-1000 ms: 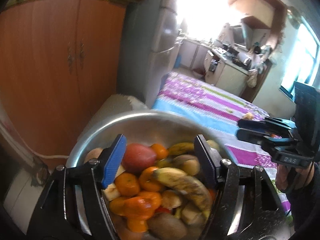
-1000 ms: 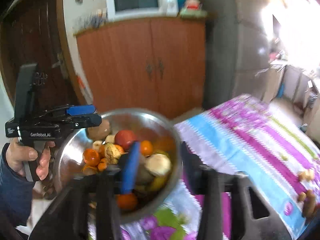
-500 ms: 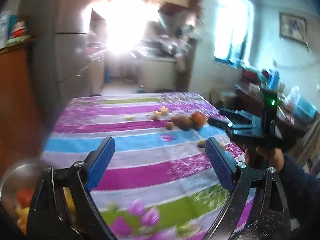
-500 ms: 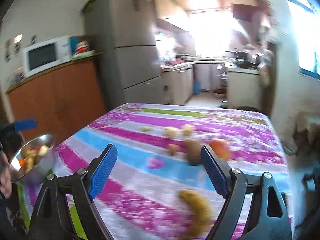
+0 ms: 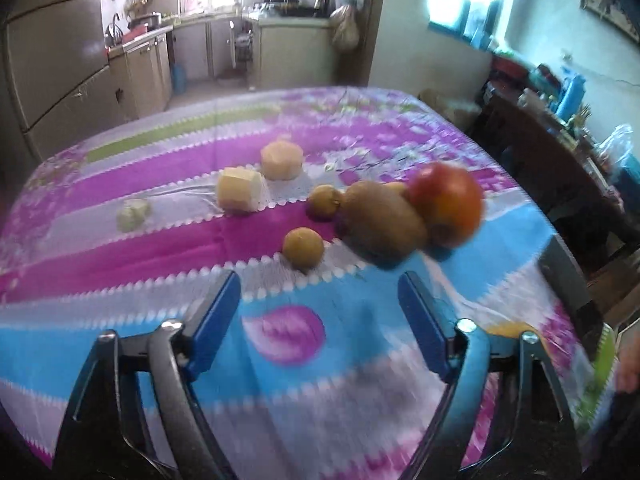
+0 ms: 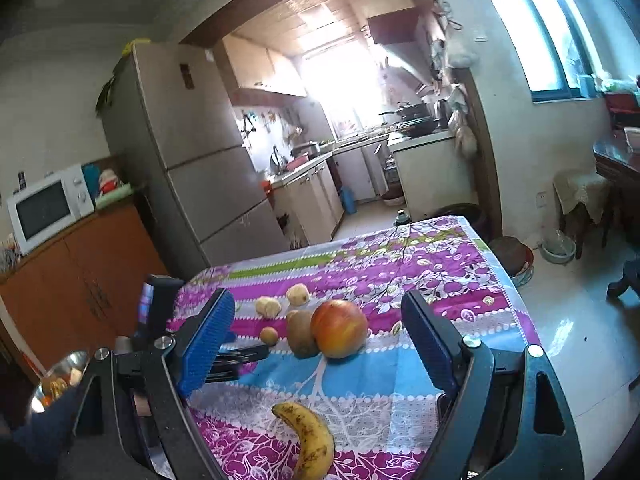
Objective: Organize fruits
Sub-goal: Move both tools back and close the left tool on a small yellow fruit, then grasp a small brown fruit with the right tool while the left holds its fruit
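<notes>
Here, the table (image 6: 460, 280) fills both views, under a striped purple, blue and green flowered cloth. At the left edge of the right wrist view a steel bowl (image 6: 60, 372) of fruit shows low down, well apart from the loose fruit; only part of it is visible.

My right gripper (image 6: 316, 344) hangs above the near side of the cloth, blue pads spread wide, nothing between them. My left gripper (image 5: 318, 312) is likewise wide and empty — it points at the fruit cluster from the near side.

Loose fruit, by size:
- banana (image 6: 310, 436), spotted, lying alone nearest me, in front of the cluster.
- red-orange apple (image 6: 339, 328), touching the kiwi on its left.
- kiwi (image 6: 301, 334), brown, against the apple.
- two pale peeled pieces (image 5: 239, 195), just beside each other, behind the kiwi.
- two small round yellow-brown fruits (image 5: 303, 248) — one in front of the kiwi, one just behind and left of it; kind unclear.
- one small pale-green bit (image 5: 133, 213), apart to the left, blurred.
</notes>
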